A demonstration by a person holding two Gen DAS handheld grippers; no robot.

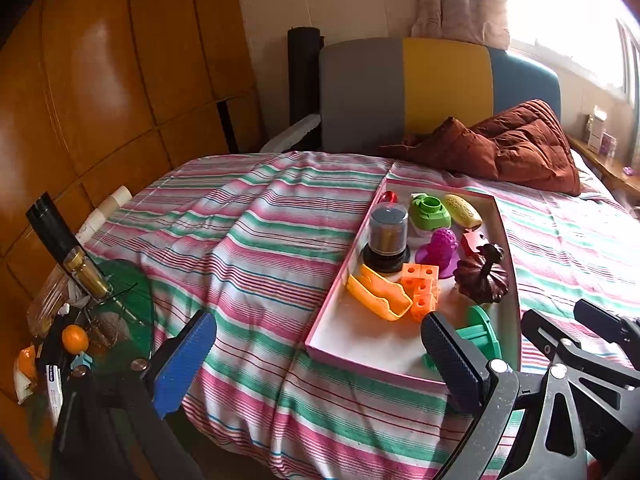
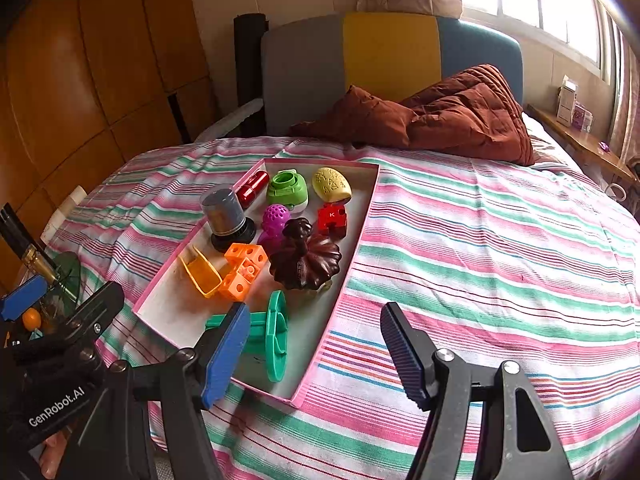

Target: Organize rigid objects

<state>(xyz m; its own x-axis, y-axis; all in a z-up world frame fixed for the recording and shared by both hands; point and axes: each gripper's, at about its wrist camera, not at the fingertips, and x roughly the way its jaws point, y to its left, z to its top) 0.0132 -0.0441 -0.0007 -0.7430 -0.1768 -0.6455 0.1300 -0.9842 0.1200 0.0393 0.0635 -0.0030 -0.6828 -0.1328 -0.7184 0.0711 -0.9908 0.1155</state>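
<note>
A pink-rimmed shallow box lies on the striped bed. It holds several toys: a teal spool, a dark brown pumpkin, orange cubes, an orange scoop, a grey capped jar, a purple ball toy, a red block, a green piece, a yellow egg and a red capsule. My left gripper is open and empty beside the box's near left corner. My right gripper is open and empty over the box's near right corner, close to the spool.
A brown quilt lies at the head of the bed by the grey, yellow and blue headboard. A cluttered side table with a dark bottle and an orange stands left of the bed. Wooden wardrobe doors line the left wall.
</note>
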